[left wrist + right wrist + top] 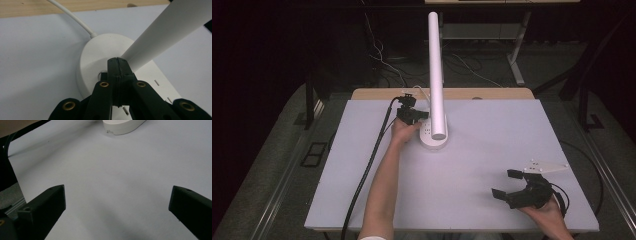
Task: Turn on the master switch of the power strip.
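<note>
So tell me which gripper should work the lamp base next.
Left, probably. The left gripper, jaws shut, has its tips right at the lamp base, beside the arm. The right gripper sits open near the table's front edge, far from the lamp.

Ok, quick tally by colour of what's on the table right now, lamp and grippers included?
White: 1, the desk lamp, its base under the shut jaws of the left gripper.
Black: 2, the left gripper and the right gripper, whose jaws stand open near the table's front right corner.
Total: 3.
</note>
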Demonstrator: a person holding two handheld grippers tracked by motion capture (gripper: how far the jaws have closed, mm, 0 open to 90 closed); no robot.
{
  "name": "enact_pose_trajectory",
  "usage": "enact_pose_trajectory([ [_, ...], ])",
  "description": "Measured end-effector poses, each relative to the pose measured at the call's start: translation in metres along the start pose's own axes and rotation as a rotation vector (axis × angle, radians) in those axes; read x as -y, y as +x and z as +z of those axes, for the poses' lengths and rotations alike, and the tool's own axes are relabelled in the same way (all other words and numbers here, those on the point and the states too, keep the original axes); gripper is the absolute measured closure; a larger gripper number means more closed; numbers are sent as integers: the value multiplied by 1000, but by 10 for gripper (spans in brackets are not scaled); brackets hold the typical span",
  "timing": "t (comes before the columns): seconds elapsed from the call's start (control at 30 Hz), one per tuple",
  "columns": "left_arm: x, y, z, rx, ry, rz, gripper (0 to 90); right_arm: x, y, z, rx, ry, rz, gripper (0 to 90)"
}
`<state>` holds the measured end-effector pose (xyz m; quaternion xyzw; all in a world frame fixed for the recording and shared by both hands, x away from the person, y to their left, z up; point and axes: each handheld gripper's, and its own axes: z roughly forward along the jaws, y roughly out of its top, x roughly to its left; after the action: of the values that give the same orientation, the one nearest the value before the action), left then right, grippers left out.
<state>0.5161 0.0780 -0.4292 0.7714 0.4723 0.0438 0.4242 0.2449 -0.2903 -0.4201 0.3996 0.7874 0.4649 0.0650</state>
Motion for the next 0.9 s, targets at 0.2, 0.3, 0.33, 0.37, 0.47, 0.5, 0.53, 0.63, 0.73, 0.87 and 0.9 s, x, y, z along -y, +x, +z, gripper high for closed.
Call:
enact_pose_trajectory([
  [0.2, 2, 4, 1, 30, -30, -51, 900, 0, 1, -1, -1, -2, 0, 3],
  [0.3, 2, 5, 1, 34, -34, -61, 900, 1, 0, -2, 1, -6, 2, 3],
  [0.33, 3, 6, 1, 44, -40, -72, 900, 1, 0, -2, 1, -6, 1, 4],
  [0.37, 4, 7, 1, 48, -40, -74, 900, 1, 0, -2, 2, -7, 1, 3],
  [0.47, 6, 10, 1, 64, -58, -98, 900, 1, 0, -2, 0, -5, 1, 4],
  [0.5, 6, 10, 1, 64, -58, -98, 900, 1, 0, -2, 0, -5, 1, 4],
  [0.53, 6, 10, 0, 68, -57, -102, 900, 0, 0, -2, -2, -2, 2, 4],
  [0.63, 7, 11, 1, 75, -61, -110, 900, 0, 1, -2, -4, -3, 2, 4],
  [0.73, 9, 13, 3, 110, -70, -152, 900, 0, 1, -2, -4, -3, 3, 3],
  [0.87, 11, 18, 4, 140, -74, -179, 900, 1, 1, -3, -7, -6, -1, 3],
  [0.9, 11, 18, 4, 140, -74, -179, 900, 1, 1, -3, -7, -6, -1, 3],
])
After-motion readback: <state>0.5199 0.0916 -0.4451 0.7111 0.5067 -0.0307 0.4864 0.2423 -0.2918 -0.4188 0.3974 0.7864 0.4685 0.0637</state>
